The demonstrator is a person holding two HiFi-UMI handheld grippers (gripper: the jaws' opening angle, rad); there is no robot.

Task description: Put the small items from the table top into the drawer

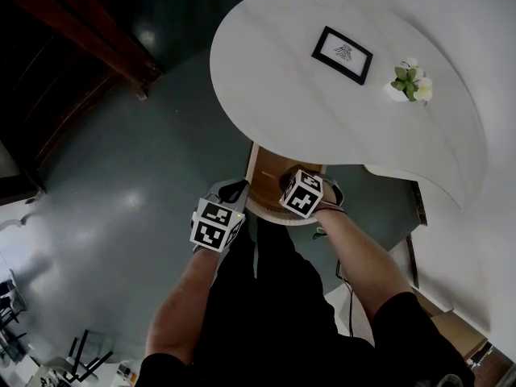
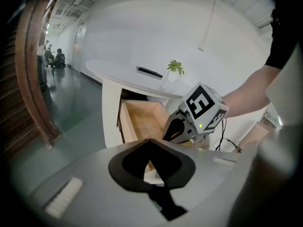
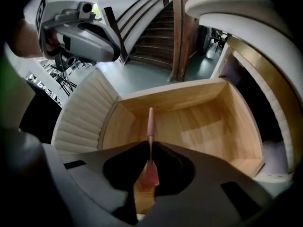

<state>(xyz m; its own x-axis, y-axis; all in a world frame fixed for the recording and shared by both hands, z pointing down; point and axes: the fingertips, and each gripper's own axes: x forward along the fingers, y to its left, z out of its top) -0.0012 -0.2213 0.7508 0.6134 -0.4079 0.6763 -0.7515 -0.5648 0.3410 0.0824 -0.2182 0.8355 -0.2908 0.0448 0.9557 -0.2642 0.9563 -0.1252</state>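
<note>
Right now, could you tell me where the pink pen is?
In the right gripper view, the pen is pinched in the right gripper at centre frame, and its tip sticks out above the floor of the open drawer.

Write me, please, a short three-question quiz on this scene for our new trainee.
1. True or false: the drawer is shut.
2. What is between the jaws of the right gripper? A) a thin pink item B) a spoon C) nothing
3. Fill in: on the table top stand a framed picture and a small potted ____.

Key: 1 false, it is pulled open; 2 A; 3 plant.
</note>
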